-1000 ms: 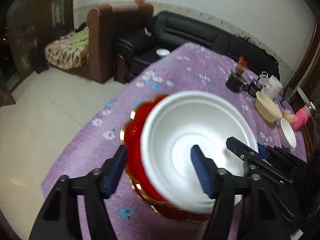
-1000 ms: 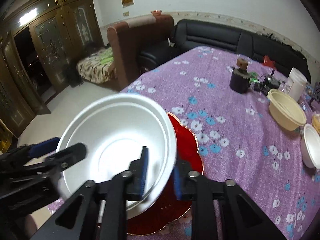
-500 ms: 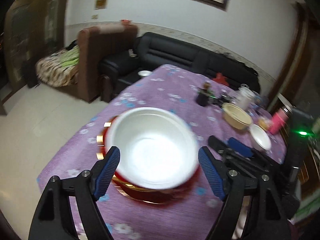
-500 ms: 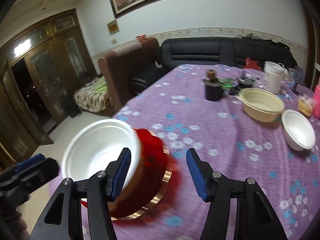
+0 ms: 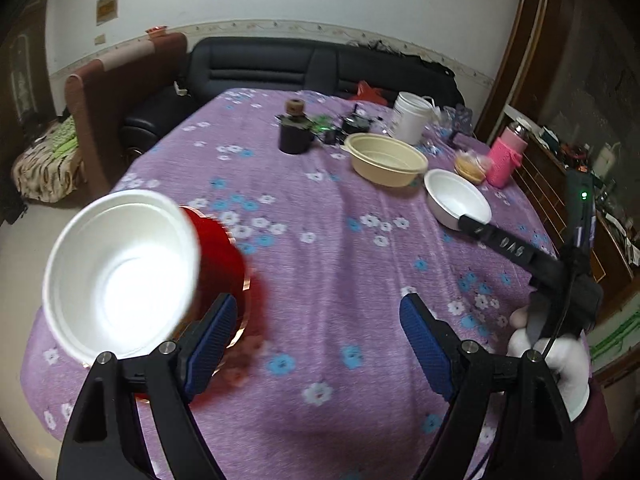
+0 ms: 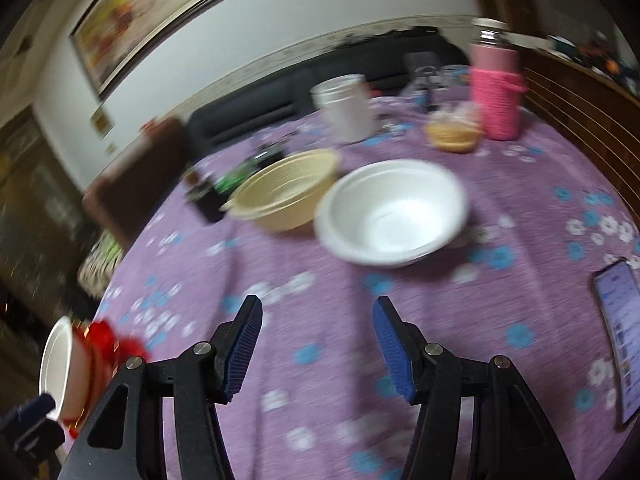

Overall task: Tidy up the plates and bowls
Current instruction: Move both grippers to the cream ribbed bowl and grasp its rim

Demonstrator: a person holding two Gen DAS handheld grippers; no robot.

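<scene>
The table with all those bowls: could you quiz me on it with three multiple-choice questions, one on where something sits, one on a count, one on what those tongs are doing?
1. Where does the large white bowl sit?
A. on the red plate
B. inside the beige bowl
C. on the sofa

2. How many white bowls are on the table?
A. one
B. two
C. four

3. What do the right tongs hold?
A. the phone
B. a white bowl
C. nothing

Answers: 1 A, the red plate shows under and behind it. 2 B, the large one plus a small white bowl beside the beige bowl. 3 C, only purple cloth shows between their blue pads.
</scene>
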